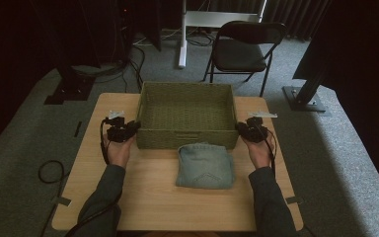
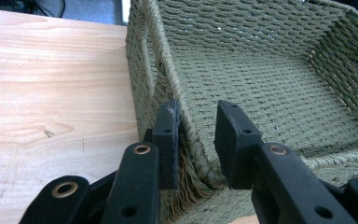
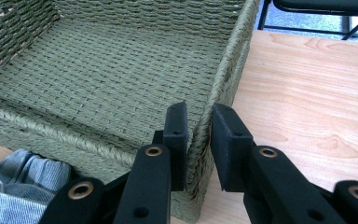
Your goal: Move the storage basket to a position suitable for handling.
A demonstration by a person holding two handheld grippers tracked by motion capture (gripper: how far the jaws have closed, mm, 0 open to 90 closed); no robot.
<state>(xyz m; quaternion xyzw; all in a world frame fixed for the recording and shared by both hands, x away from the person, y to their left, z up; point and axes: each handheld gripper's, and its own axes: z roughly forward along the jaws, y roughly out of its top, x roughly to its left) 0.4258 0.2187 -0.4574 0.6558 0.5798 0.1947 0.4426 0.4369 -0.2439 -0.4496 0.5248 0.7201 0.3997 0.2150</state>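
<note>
Folded denim cloth (image 1: 205, 166) lies nearest on the wooden worktop (image 1: 153, 197), at about 6 o'clock from the woven green basket (image 1: 187, 140) and touching its near wall. Forearms in grey sleeves come in from the near edge on either side of the cloth. Beyond it, the left tool (image 1: 134, 126) sits at the basket's 8 o'clock corner; in the left gripper view its jaws straddle the side wall's braided rim (image 2: 193, 140), the outer pad pressed to the weave and the inner one just beside the rim, so the tool is narrowed onto the wall. At the 4 o'clock corner the right tool (image 1: 239, 127) does the same, its jaws closed narrow on the wall's rim (image 3: 200, 133), one pad inside and one outside. Farther off at 12 o'clock, on the grey carpet, stands a black folding chair (image 1: 244, 49).
</note>
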